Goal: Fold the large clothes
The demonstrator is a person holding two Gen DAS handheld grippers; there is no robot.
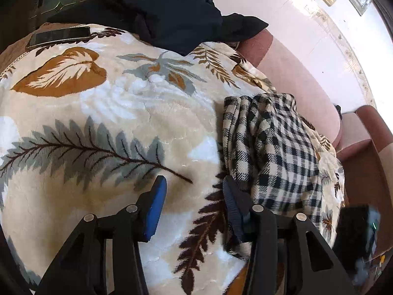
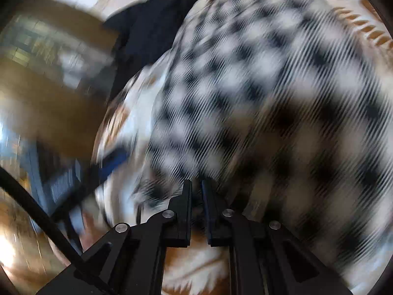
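A black-and-white checked garment lies bunched on the leaf-print blanket, right of centre. My left gripper stands open just above the blanket. Its blue pads hold nothing, and its right finger touches the garment's left edge. The right wrist view is heavily blurred. There the checked garment fills most of the picture and drapes down to my right gripper. Its jaws are nearly together, with a fold of the cloth pinched at the tips. The blue streak at the left of that view is the left gripper.
A black garment is heaped at the blanket's far edge, and a phone lies at the far left. Pink upholstery runs along the right, under a white wall. A dark blurred device sits at the right edge.
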